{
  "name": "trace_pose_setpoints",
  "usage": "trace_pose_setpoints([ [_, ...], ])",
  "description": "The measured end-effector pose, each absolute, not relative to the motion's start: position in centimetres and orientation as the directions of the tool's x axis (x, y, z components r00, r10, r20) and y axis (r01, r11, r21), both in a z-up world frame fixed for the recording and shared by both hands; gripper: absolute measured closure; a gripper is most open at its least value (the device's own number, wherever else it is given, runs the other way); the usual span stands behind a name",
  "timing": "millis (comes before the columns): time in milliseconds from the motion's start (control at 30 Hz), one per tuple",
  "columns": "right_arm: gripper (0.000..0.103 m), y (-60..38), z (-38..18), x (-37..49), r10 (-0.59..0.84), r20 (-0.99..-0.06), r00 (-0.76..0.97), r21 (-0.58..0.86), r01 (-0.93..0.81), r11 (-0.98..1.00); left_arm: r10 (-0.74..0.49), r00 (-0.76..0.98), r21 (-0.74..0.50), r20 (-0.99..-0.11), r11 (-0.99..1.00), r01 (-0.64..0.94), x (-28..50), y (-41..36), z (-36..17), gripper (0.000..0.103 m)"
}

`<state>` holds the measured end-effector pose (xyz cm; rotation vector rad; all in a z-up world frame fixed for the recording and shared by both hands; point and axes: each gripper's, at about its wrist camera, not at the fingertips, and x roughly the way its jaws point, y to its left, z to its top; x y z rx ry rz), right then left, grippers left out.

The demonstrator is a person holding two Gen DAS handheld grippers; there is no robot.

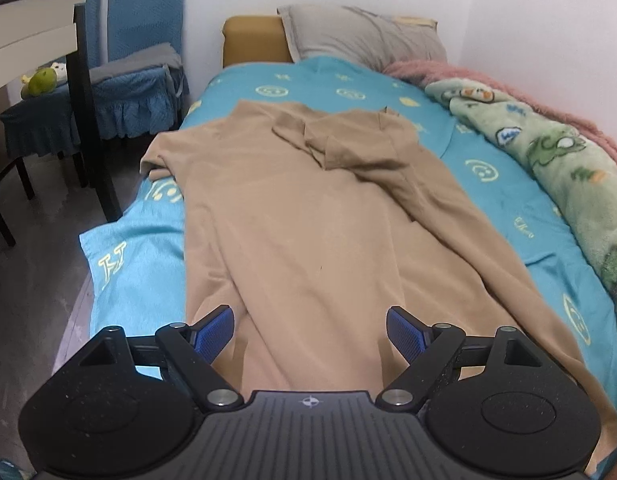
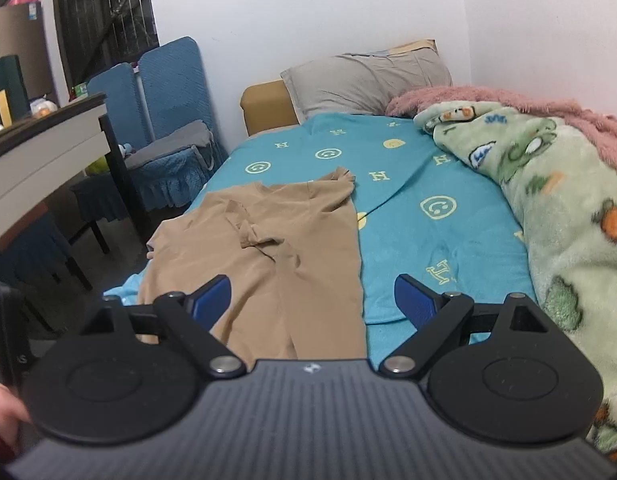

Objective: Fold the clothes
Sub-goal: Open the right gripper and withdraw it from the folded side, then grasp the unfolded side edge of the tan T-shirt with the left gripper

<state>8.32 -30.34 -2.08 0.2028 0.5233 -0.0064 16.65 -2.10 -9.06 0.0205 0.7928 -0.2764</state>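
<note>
A tan long garment (image 1: 300, 216) lies spread lengthwise on the bed's blue sheet (image 1: 480, 168), with one sleeve folded across its upper part. It also shows in the right wrist view (image 2: 268, 248). My left gripper (image 1: 310, 334) is open and empty, hovering over the garment's near end. My right gripper (image 2: 312, 300) is open and empty, above the garment's right edge and the blue sheet (image 2: 428, 208).
A green cartoon-print blanket (image 1: 556, 168) and pink blanket (image 2: 528, 100) lie along the bed's right side. A grey pillow (image 1: 360, 36) sits at the head. A desk (image 2: 40, 160) and blue-covered chairs (image 1: 128, 80) stand left of the bed.
</note>
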Motion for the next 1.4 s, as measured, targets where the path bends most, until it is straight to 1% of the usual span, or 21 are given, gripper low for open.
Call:
trace_pose_setpoints([
  [200, 0.013, -31.7, -2.0, 8.0, 0.051, -0.502, 0.863, 0.221, 0.071, 0.973, -0.238, 0.651, -0.095, -0.72, 0.964, 0.248, 16.3, -2.5, -8.7, 0.019],
  [333, 0.013, -33.1, -1.9, 7.7, 0.041, -0.499, 0.865, 0.238, 0.092, 0.967, -0.274, 0.641, -0.142, -0.716, 0.958, 0.251, 15.3, -2.9, -7.6, 0.019],
  [467, 0.013, -34.9, -1.7, 6.9, 0.063, -0.482, 0.874, 0.286, 0.089, 0.954, -0.354, 0.636, -0.212, -0.686, 0.933, 0.292, 14.2, -3.7, -6.3, 0.021],
  [533, 0.013, -36.2, -1.5, 6.4, 0.058, -0.47, 0.881, 0.291, 0.093, 0.952, -0.414, 0.622, -0.28, -0.664, 0.91, 0.306, 13.8, -4.1, -5.8, 0.023],
  [633, 0.012, -38.7, -1.0, 5.7, 0.012, -0.442, 0.897, 0.301, 0.135, 0.944, -0.504, 0.596, -0.387, -0.626, 0.863, 0.323, 13.5, -4.8, -5.6, 0.026],
  [667, 0.011, -39.8, -0.9, 5.5, 0.024, -0.429, 0.903, 0.346, 0.14, 0.928, -0.528, 0.586, -0.415, -0.615, 0.848, 0.329, 13.5, -5.1, -5.6, 0.027],
  [733, 0.012, -42.1, -1.2, 5.3, 0.104, -0.388, 0.916, 0.495, 0.112, 0.862, -0.565, 0.57, -0.453, -0.596, 0.823, 0.342, 13.4, -5.7, -6.0, 0.031],
  [767, 0.012, -42.9, -1.4, 5.4, 0.127, -0.374, 0.919, 0.544, 0.106, 0.832, -0.586, 0.557, -0.473, -0.588, 0.808, 0.351, 13.3, -6.1, -6.3, 0.033],
  [800, 0.012, -43.4, -1.6, 5.4, 0.132, -0.366, 0.921, 0.575, 0.112, 0.81, -0.61, 0.533, -0.491, -0.586, 0.791, 0.366, 13.4, -6.5, -6.7, 0.039],
  [833, 0.012, -43.7, -1.8, 5.5, 0.131, -0.364, 0.922, 0.598, 0.124, 0.792, -0.632, 0.51, -0.507, -0.584, 0.774, 0.379, 13.5, -6.9, -7.1, 0.042],
  [900, 0.012, -43.8, -2.4, 6.1, 0.142, -0.386, 0.912, 0.623, 0.144, 0.769, -0.665, 0.462, -0.532, -0.587, 0.747, 0.399, 13.5, -7.7, -8.1, 0.054],
  [967, 0.012, -43.8, -3.1, 6.8, 0.161, -0.41, 0.898, 0.644, 0.16, 0.748, -0.699, 0.395, -0.563, -0.596, 0.714, 0.416, 13.5, -8.6, -9.3, 0.062],
  [1000, 0.012, -43.7, -3.3, 7.1, 0.17, -0.422, 0.89, 0.65, 0.166, 0.742, -0.703, 0.358, -0.563, -0.614, 0.708, 0.426, 13.4, -9.2, -9.9, 0.065],
  [1033, 0.012, -43.5, -3.5, 7.3, 0.172, -0.434, 0.884, 0.645, 0.172, 0.745, -0.701, 0.335, -0.554, -0.629, 0.707, 0.439, 13.2, -9.7, -10.3, 0.067],
  [1133, 0.012, -42.8, -3.6, 7.7, 0.155, -0.464, 0.872, 0.615, 0.191, 0.765, -0.716, 0.308, -0.538, -0.627, 0.683, 0.494, 12.3, -11.0, -10.9, 0.067],
  [1233, 0.012, -42.4, -3.4, 7.8, 0.135, -0.477, 0.869, 0.592, 0.204, 0.779, -0.745, 0.267, -0.566, -0.611, 0.647, 0.511, 11.9, -12.2, -11.1, 0.067],
  [1333, 0.012, -42.4, -3.4, 7.9, 0.123, -0.482, 0.868, 0.583, 0.212, 0.784, -0.753, 0.228, -0.593, -0.617, 0.635, 0.495, 11.8, -13.6, -11.6, 0.058],
  [1367, 0.012, -42.4, -3.3, 8.0, 0.117, -0.48, 0.869, 0.578, 0.213, 0.788, -0.741, 0.232, -0.584, -0.63, 0.65, 0.486, 11.8, -14.1, -11.9, 0.052],
  [1400, 0.012, -42.3, -3.2, 8.0, 0.109, -0.478, 0.872, 0.569, 0.212, 0.795, -0.728, 0.236, -0.577, -0.643, 0.664, 0.476, 11.9, -14.7, -12.1, 0.051],
])
